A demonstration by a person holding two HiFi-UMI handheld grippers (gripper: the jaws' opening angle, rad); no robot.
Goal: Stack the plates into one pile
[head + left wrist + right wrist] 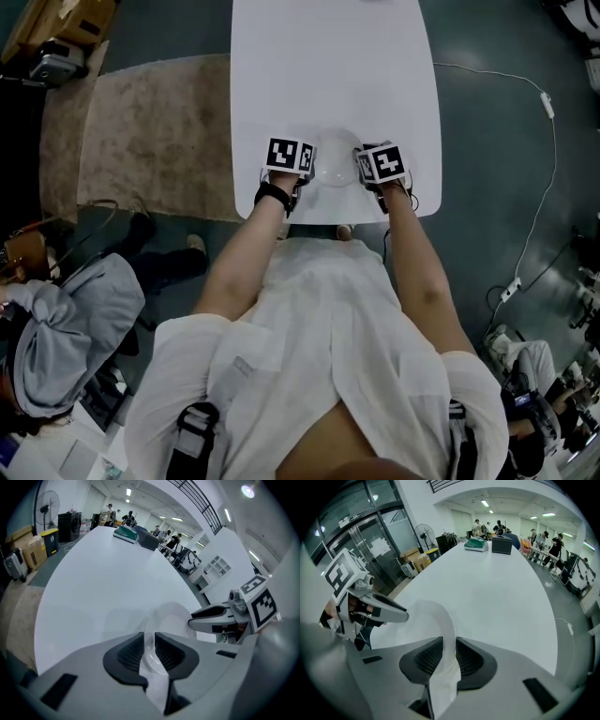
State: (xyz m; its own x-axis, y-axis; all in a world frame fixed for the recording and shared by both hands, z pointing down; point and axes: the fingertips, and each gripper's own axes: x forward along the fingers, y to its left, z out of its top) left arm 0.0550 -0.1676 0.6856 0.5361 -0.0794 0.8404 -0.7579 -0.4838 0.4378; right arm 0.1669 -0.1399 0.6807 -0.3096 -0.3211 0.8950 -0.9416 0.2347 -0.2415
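So right now there's just one white plate that I can actually make out, sitting near the near edge of the surface, and it's held from both sides. The left gripper has its jaws closed on the left rim; in the left gripper view the rim runs right between the dark pads and fills the gap. Same on the other side: the right gripper is clamped on the opposite rim, with the white edge pinched between its pads in the right gripper view. Each gripper view also shows the other gripper across the plate, so it's a proper two-sided hold. I honestly can't tell if the plate is touching the surface or hanging just above it, and I can't say whether it's a single plate or a couple already nested, since the rim looks a bit doubled from the left side. I can't see any other loose plates on the white top, only some boxes way off at the far end. My guess is the stacking is either basically done or this is the last one going down, and all that's left is setting it flat and letting go.
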